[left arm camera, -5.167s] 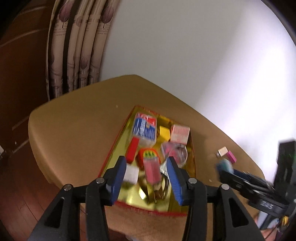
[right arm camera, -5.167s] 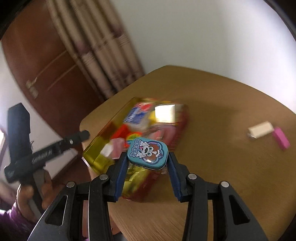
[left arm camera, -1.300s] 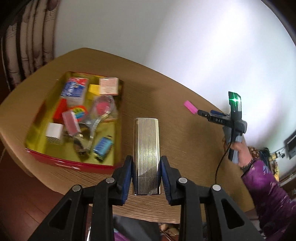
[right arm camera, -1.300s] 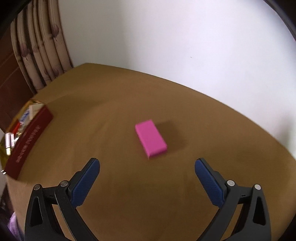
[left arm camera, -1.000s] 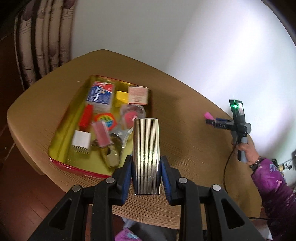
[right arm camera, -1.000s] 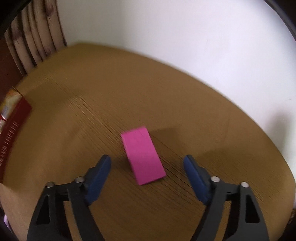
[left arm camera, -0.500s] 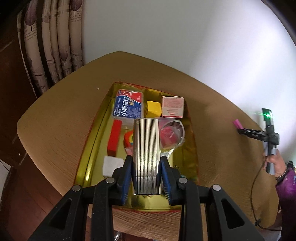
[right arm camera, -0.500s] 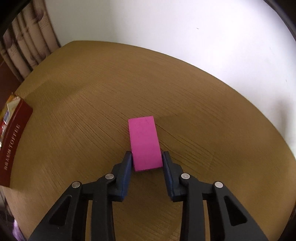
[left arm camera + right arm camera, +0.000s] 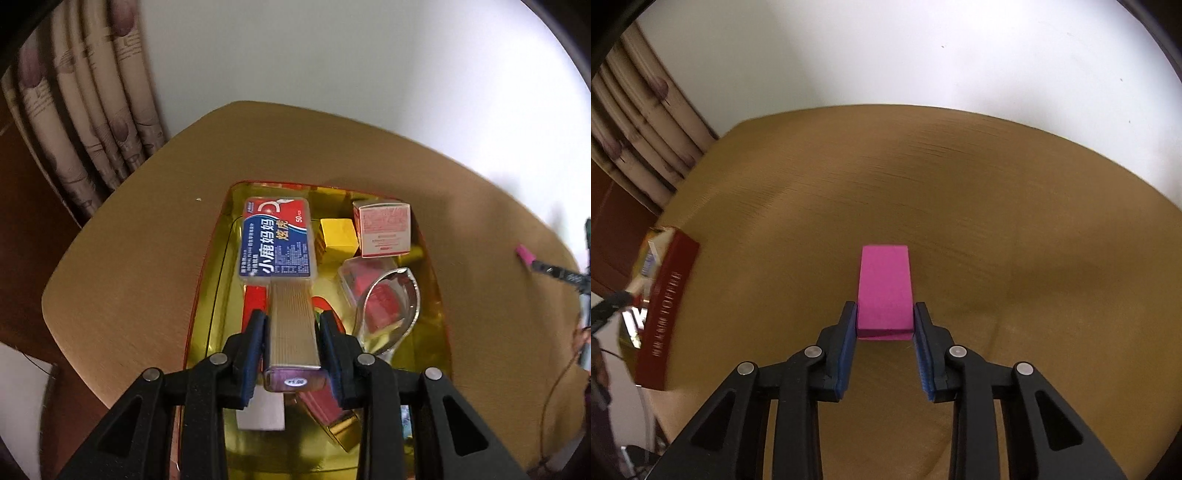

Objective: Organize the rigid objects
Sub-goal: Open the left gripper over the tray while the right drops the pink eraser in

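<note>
The left gripper [image 9: 291, 325] has its jaws pinching a ribbed silver case [image 9: 292, 325], and it hangs over the middle of the red tray [image 9: 201, 295] with the gold inside, which sits on the brown table [image 9: 122, 280]. The far end of the case points at the blue and red floss box [image 9: 279, 242], which lies near the far left wall of the tray. To the right of this box are a yellow block [image 9: 339, 240] and a pink-white carton [image 9: 384, 229] near the far right corner, and below them a clear case with red inside [image 9: 380, 299]. A white block [image 9: 262, 410] lies under the near left jaw. The tray is crowded; only gold strips along the left wall and the near wall show bare. The right gripper [image 9: 885, 317] has its jaws pressed on the two long sides of a pink block [image 9: 884, 284], gripping its near end. I cannot tell if the block touches the table [image 9: 997, 206]. All around it the brown surface is open up to the rounded far edge, and the tray [image 9: 665, 306] stands well apart at the left edge of the table.
</note>
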